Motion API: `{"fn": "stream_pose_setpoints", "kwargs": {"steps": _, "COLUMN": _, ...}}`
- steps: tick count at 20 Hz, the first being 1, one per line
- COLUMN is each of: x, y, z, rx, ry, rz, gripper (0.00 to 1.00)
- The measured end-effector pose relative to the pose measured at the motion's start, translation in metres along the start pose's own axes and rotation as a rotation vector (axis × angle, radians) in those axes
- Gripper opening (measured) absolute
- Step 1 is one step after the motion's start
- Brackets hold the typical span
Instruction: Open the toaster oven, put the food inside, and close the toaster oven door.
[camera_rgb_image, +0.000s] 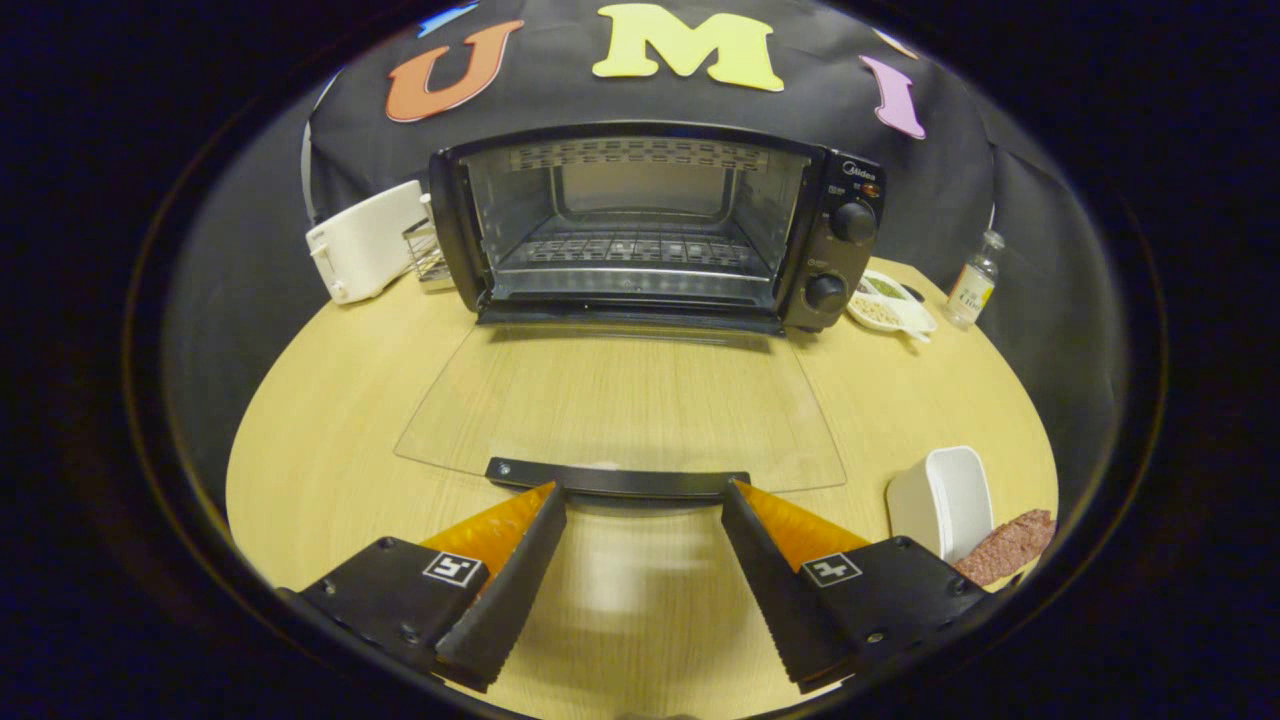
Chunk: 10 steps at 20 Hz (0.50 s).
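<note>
Your oven (640, 225) stands open at the far side of the table (330, 440); its glass door (620, 400) lies flat toward you, the dark handle (618, 478) at its near edge; inside you can see a wire rack (630, 248) with nothing on it; two knobs (853, 222) sit one above the other on its right panel. To your right, beside the right finger, a white tub (945, 500) stands on the table; you cannot tell what is in it; just beside it, nearer you, lies the food (1010, 547), a reddish-brown slab, partly hidden behind the right finger. Farther off, right of the oven, a white dish (890, 303) holds something pale and something green, too small to name; beyond it stands a small clear bottle (974, 282) with a label.

Your tool (640, 492) is spread wide and grips nothing; its fingertips (548, 496) reach the near edge of the handle, one toward each end; whether they touch it you cannot tell; bare table shows between the fingers.

Left of the oven a white toaster (365, 240) stands, a small wire rack between the two. The table is pale wood grain; black cloth hangs behind as the booth's wall.
</note>
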<state>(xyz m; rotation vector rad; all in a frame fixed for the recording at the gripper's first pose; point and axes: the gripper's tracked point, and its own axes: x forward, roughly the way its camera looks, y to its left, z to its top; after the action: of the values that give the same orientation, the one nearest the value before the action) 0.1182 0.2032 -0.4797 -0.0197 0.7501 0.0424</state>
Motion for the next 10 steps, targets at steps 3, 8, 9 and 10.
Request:
{"fn": "stream_pose_setpoints", "kwargs": {"steps": 3, "x": -0.012, "y": -0.005, "z": 0.008, "rx": -0.021, "ry": -0.014, "rz": 0.05, "gripper": 1.0}}
{"fn": "stream_pose_setpoints", "kwargs": {"steps": 8, "x": -0.043, "y": -0.053, "z": 0.044, "rx": -0.054, "ry": -0.097, "rz": 0.043, "gripper": 1.0}}
{"fn": "stream_pose_setpoints", "kwargs": {"steps": 9, "x": -0.049, "y": -0.066, "z": 0.051, "rx": -0.056, "ry": -0.11, "rz": 0.04, "gripper": 1.0}}
{"fn": "stream_pose_setpoints", "kwargs": {"steps": 10, "x": -0.057, "y": -0.082, "z": 0.058, "rx": -0.055, "ry": -0.122, "rz": 0.04, "gripper": 1.0}}
